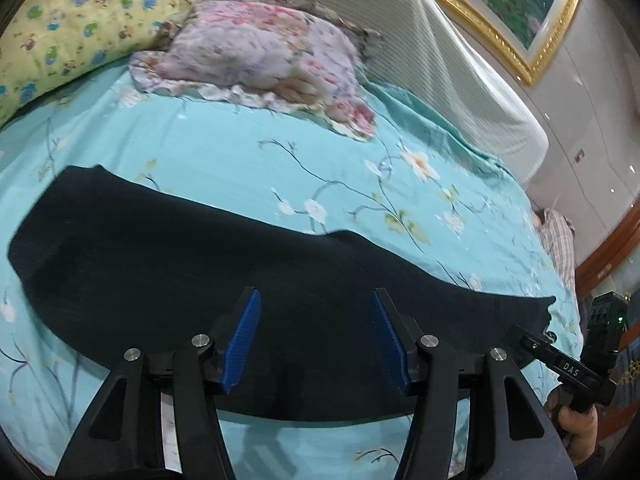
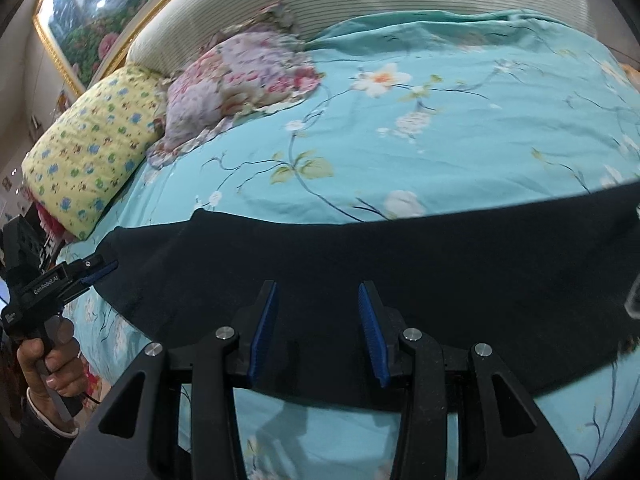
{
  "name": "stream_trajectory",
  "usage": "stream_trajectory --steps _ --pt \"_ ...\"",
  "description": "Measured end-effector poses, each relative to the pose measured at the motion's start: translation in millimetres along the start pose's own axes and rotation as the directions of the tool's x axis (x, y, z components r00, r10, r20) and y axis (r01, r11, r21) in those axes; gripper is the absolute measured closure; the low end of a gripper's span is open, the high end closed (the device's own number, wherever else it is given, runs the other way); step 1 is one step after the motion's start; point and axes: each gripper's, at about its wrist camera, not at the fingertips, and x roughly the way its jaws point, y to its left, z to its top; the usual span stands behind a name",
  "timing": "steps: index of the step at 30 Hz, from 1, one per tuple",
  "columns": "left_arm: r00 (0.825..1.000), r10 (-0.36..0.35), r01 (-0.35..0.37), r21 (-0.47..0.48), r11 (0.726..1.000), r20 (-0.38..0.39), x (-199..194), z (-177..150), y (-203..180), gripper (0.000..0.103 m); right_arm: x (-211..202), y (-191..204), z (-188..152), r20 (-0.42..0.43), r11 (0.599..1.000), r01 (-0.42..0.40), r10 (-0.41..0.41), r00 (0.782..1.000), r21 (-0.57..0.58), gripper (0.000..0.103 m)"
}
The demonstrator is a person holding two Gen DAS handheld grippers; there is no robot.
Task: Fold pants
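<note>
Black pants [image 1: 192, 264] lie flat in a long band across the turquoise floral bedsheet [image 1: 240, 152]. They also show in the right wrist view [image 2: 400, 256]. My left gripper [image 1: 316, 300] is open and empty, its blue pads [image 1: 244, 336] spread just above the pants' near edge. My right gripper [image 2: 318, 292] is open and empty over the pants' near edge. In the left wrist view the right gripper [image 1: 532, 340] sits at the pants' right end. In the right wrist view the left gripper [image 2: 102, 266] sits at the pants' left end.
A pink floral pillow [image 1: 256, 52] and a yellow patterned pillow [image 1: 72, 20] lie at the head of the bed by the striped headboard [image 1: 420, 32]. A gold-framed painting [image 1: 500, 8] hangs on the wall. A checked cloth [image 1: 558, 236] lies at the bed's right edge.
</note>
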Motion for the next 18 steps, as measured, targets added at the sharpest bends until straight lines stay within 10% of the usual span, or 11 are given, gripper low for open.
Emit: stream_trajectory --steps 18 --pt "0.989 -0.086 0.108 0.198 0.974 -0.117 37 -7 -94 0.040 -60 -74 -35 0.090 0.981 0.066 -0.084 0.992 0.181 0.056"
